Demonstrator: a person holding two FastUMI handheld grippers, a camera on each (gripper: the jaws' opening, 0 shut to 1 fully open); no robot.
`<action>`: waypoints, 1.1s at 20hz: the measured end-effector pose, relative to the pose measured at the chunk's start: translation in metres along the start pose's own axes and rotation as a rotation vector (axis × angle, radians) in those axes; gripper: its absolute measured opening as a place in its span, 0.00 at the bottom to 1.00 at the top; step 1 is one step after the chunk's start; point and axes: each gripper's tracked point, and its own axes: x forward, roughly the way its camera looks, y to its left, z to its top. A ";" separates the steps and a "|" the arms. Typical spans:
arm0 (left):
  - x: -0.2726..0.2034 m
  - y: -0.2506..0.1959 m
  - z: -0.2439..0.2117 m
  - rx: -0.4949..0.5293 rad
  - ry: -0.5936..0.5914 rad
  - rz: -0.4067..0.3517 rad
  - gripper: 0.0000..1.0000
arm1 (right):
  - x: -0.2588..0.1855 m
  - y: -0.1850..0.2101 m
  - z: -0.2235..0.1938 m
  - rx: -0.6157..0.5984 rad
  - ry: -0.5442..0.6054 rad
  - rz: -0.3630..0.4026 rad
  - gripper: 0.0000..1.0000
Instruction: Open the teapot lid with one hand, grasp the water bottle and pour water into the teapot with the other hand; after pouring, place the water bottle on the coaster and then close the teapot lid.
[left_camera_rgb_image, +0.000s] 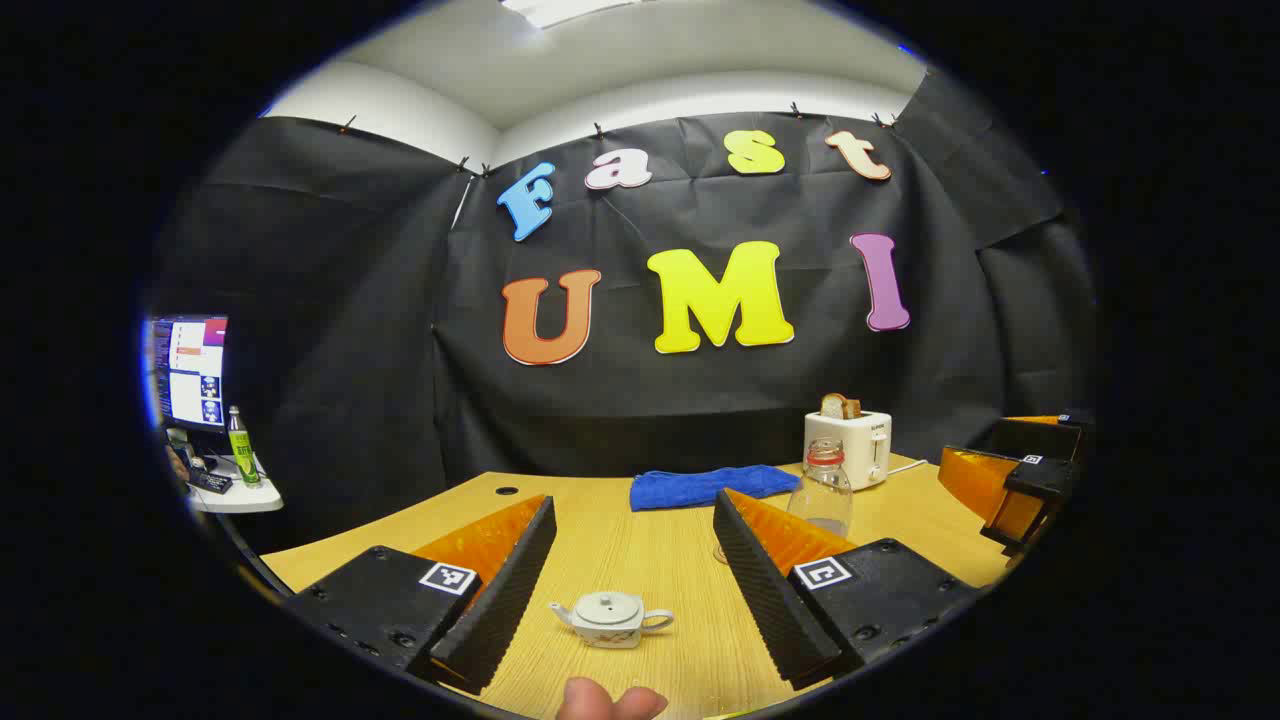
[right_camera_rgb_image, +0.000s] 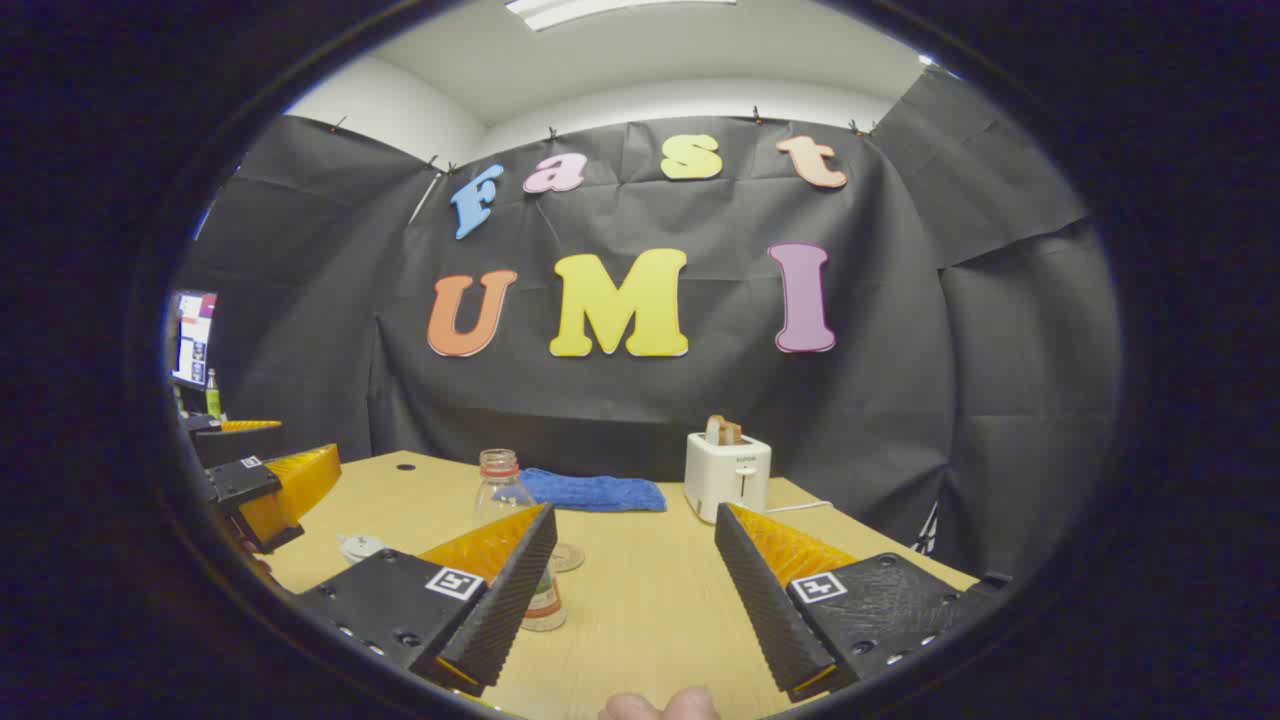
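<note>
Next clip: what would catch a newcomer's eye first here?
The small white teapot, lid on, sits on the wooden table between the left claw's open fingers. The clear water bottle stands upright, half hidden behind a finger of the open right claw. Farther back are a white toaster holding bread and a blue cloth.

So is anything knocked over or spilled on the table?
Nothing stands out. The teapot sits upright with its lid on, the water bottle stands upright with no cap, and the table looks dry. The blue cloth lies a bit rumpled near the toaster, which holds bread.
</note>
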 end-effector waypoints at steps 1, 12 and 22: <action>0.000 0.003 0.001 0.001 -0.001 0.005 0.99 | 0.001 0.000 -0.001 0.000 0.002 0.004 0.95; -0.002 0.001 -0.001 0.013 0.007 -0.002 0.99 | 0.005 0.006 -0.003 -0.001 0.004 0.028 0.95; -0.005 0.005 -0.004 0.020 0.012 0.009 0.99 | 0.006 0.021 -0.010 0.005 0.008 0.073 0.95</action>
